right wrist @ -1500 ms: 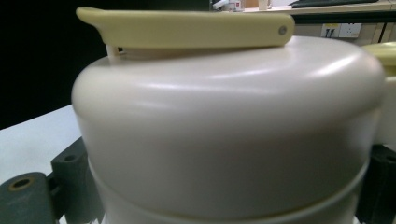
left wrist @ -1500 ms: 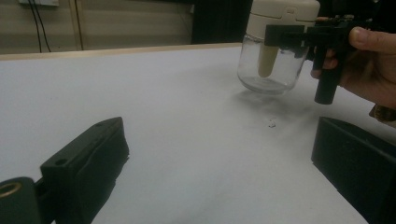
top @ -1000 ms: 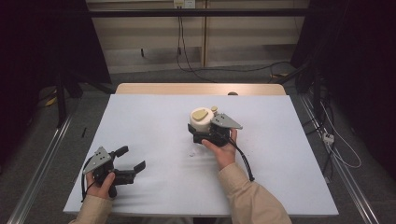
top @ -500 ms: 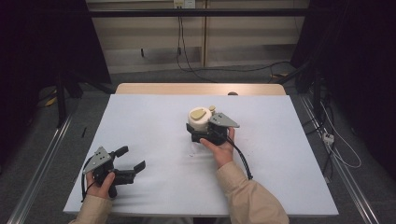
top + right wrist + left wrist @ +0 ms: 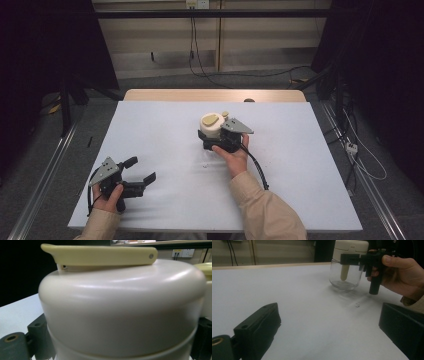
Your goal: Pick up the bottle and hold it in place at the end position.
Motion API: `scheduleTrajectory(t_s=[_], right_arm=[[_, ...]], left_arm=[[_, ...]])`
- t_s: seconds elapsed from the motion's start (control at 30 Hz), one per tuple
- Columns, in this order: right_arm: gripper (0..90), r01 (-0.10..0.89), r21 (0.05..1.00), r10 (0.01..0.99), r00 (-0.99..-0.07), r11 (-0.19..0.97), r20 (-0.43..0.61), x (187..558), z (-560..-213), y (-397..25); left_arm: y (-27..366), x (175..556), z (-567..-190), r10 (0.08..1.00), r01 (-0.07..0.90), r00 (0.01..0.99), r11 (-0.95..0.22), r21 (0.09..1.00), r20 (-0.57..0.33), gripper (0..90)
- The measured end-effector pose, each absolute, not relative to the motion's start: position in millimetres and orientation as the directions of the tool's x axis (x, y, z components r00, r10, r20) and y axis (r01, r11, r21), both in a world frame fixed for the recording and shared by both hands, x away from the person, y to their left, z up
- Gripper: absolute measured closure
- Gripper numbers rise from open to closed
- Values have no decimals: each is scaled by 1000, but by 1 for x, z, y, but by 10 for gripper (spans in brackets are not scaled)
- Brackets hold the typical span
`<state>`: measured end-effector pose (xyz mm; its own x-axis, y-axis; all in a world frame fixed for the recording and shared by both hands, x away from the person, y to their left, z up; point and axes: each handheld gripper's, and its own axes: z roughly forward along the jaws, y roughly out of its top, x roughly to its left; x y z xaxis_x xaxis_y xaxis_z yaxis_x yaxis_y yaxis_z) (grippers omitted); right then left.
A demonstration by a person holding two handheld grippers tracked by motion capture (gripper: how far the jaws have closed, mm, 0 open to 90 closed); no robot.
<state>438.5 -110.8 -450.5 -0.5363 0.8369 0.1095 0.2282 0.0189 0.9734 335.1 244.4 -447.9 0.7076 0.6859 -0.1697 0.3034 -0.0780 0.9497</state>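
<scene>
Item: glass jar point(image 5: 343, 277) with cream lid point(image 5: 212, 125) and yellow flip tab point(image 5: 100, 255); stands upright near the middle of the white table point(image 5: 165, 130). Right gripper point(image 5: 212, 137): jaws clamped around the jar just under the lid, one each side. Left gripper point(image 5: 140, 172): near the table's front left corner, jaws spread apart, holding nothing, well apart from the jar.

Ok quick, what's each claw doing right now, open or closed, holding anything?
Left claw: open, holding nothing, low over the white table.
Right claw: closed around the clear glass jar with a cream lid.
</scene>
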Motion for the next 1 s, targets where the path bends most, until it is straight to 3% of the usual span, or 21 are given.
scheduleTrajectory(t_s=[1.0], right_arm=[[67,248,969,849,-515,12,122,446,-461,-115]], left_arm=[[243,336,-449,688,309,704,-77,948,-173,31]])
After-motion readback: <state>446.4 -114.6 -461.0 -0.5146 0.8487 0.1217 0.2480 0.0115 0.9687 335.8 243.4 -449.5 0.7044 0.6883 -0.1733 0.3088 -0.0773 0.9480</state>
